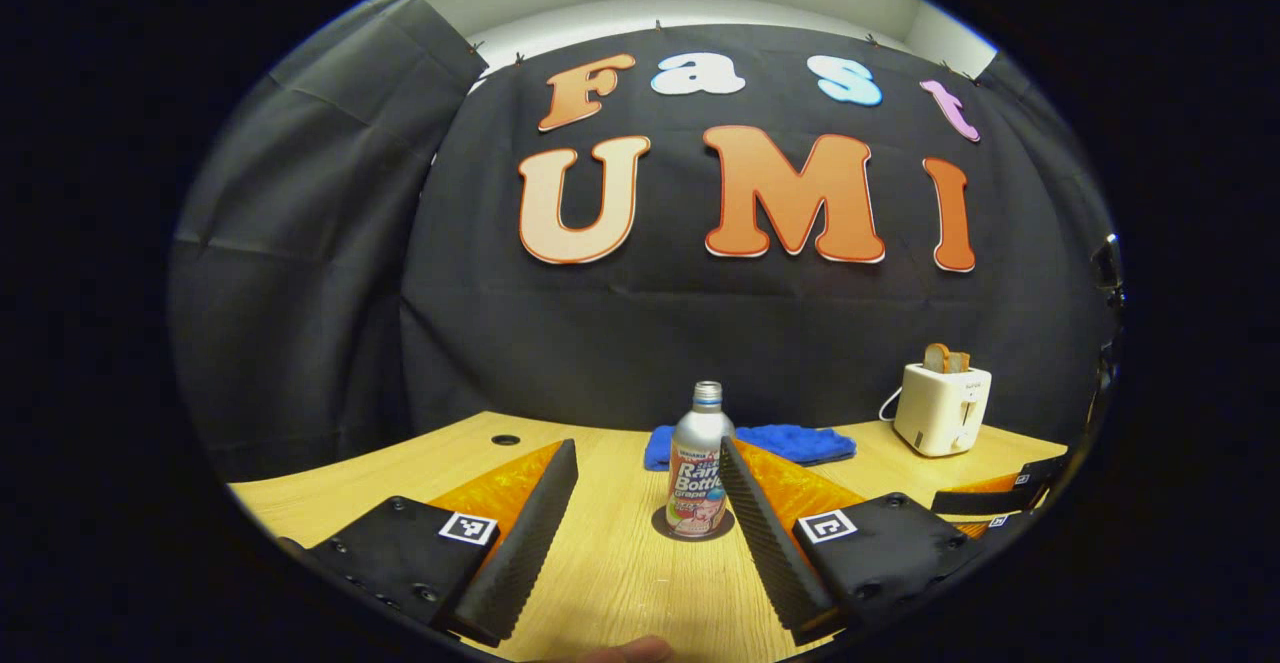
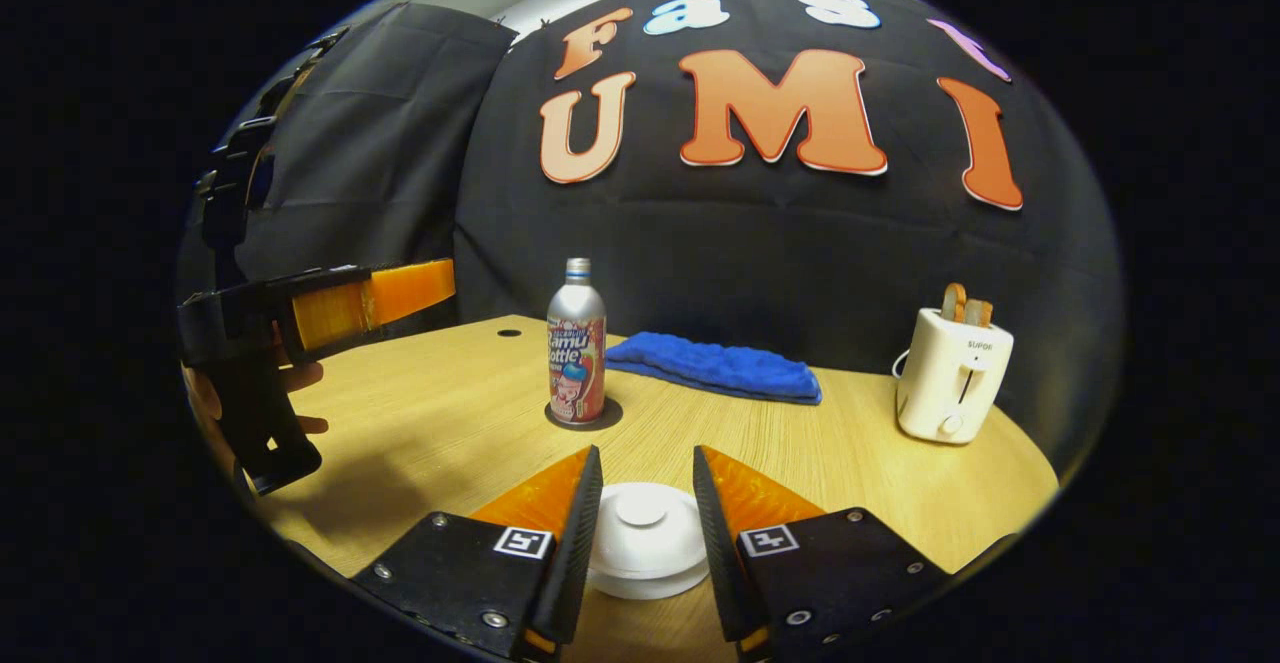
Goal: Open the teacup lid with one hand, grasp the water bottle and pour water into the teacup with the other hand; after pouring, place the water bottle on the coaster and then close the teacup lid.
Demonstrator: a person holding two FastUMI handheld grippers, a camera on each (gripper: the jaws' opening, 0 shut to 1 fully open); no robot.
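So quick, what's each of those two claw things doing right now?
Left gripper: open, holding nothing, pointed at the water bottle.
Right gripper: fingers either side of the teacup lid; whether they grip it cannot be told.

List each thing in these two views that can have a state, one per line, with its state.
Water bottle: upright on its coaster, neck uncapped.
Teacup lid: on the teacup, between the open right gripper fingers.
Left gripper: open, empty.
Toaster: bread slices sticking up.
Blue towel: folded flat on the table.
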